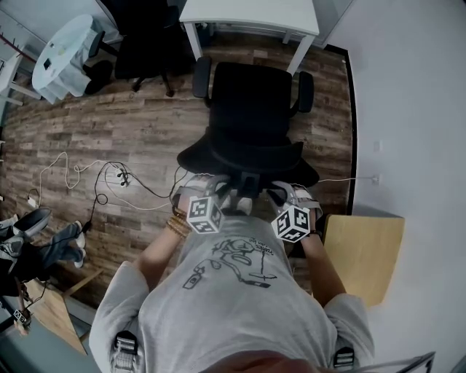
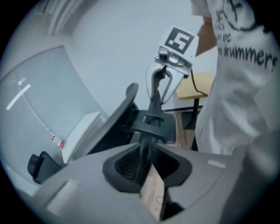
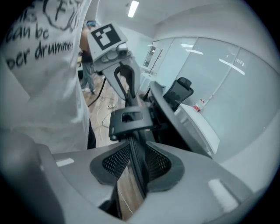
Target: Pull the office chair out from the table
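Note:
The black office chair [image 1: 251, 109] stands on the wood floor just in front of the white table [image 1: 247, 14], its seat facing the table and its backrest toward me. Both grippers sit side by side at the top edge of the backrest [image 1: 247, 162]. My left gripper [image 1: 218, 192] has the thin black back frame [image 2: 144, 148] running between its pads and is shut on it. My right gripper [image 1: 281, 194] clamps the same frame [image 3: 135, 153] a hand's width to the right. Each gripper view shows the other gripper [image 2: 161, 94] [image 3: 127, 87] on that frame.
A second black chair [image 1: 142, 44] and a round glass table [image 1: 65, 47] stand at the back left. Cables [image 1: 109, 178] lie on the floor to the left. A wooden stool [image 1: 364, 251] is by the white wall [image 1: 415, 109] at my right. A person's legs [image 1: 44, 244] are at far left.

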Demonstrator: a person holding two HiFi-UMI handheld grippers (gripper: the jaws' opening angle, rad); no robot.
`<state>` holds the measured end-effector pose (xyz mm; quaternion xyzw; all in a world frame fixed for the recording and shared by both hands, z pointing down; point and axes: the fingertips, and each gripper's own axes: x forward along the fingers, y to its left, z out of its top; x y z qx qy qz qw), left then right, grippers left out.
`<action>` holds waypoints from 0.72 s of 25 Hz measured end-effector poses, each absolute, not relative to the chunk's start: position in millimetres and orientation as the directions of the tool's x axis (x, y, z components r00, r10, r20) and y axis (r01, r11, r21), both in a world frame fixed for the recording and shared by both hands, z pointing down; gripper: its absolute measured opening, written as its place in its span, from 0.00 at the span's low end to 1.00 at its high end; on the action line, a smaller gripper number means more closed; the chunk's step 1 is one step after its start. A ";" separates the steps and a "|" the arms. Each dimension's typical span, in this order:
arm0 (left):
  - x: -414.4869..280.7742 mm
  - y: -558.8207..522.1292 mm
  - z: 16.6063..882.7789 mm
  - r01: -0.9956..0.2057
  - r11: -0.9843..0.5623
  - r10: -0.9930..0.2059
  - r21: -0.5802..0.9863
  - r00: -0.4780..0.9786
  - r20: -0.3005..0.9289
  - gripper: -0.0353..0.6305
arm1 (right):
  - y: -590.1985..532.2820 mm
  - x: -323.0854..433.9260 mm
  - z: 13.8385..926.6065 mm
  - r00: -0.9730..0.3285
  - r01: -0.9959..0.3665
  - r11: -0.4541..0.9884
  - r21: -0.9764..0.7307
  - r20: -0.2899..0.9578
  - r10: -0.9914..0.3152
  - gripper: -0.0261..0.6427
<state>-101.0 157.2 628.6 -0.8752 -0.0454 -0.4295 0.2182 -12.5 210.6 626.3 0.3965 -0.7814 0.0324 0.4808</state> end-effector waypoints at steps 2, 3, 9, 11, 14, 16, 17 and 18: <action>-96.2 158.6 597.2 0.178 -0.942 -0.081 -0.286 0.704 0.706 0.16 | 204.5 -21.5 592.2 -0.288 -0.720 0.633 0.284 0.708 -0.645 0.19; -92.8 159.6 579.5 0.128 -0.963 -0.063 -0.238 0.749 0.659 0.14 | 201.1 -25.4 573.7 -0.316 -0.754 0.604 0.257 0.665 -0.677 0.18; -86.4 153.0 474.6 -0.079 -0.995 -0.057 0.055 0.943 0.327 0.06 | 181.1 -45.9 468.1 -0.425 -0.896 0.443 -0.019 0.321 -0.846 0.07; -86.8 155.3 450.8 -0.098 -0.988 -0.068 0.118 0.969 0.238 0.06 | 179.9 -50.2 445.4 -0.432 -0.902 0.423 -0.090 0.248 -0.867 0.06; -85.6 162.2 429.9 -0.095 -0.977 -0.068 0.191 0.987 0.146 0.06 | 178.1 -56.9 425.9 -0.433 -0.900 0.415 -0.133 0.183 -0.883 0.05; -83.5 161.9 420.6 -0.101 -0.975 -0.078 0.198 0.990 0.118 0.06 | 174.7 -59.2 417.9 -0.425 -0.903 0.404 -0.143 0.165 -0.890 0.05; -81.9 160.4 415.8 -0.107 -0.975 -0.087 0.197 0.990 0.108 0.06 | 172.4 -59.5 414.4 -0.424 -0.903 0.401 -0.156 0.157 -0.892 0.05; -80.1 158.8 411.7 -0.110 -0.975 -0.092 0.194 0.991 0.099 0.06 | 170.1 -59.3 411.4 -0.426 -0.899 0.401 -0.173 0.147 -0.893 0.05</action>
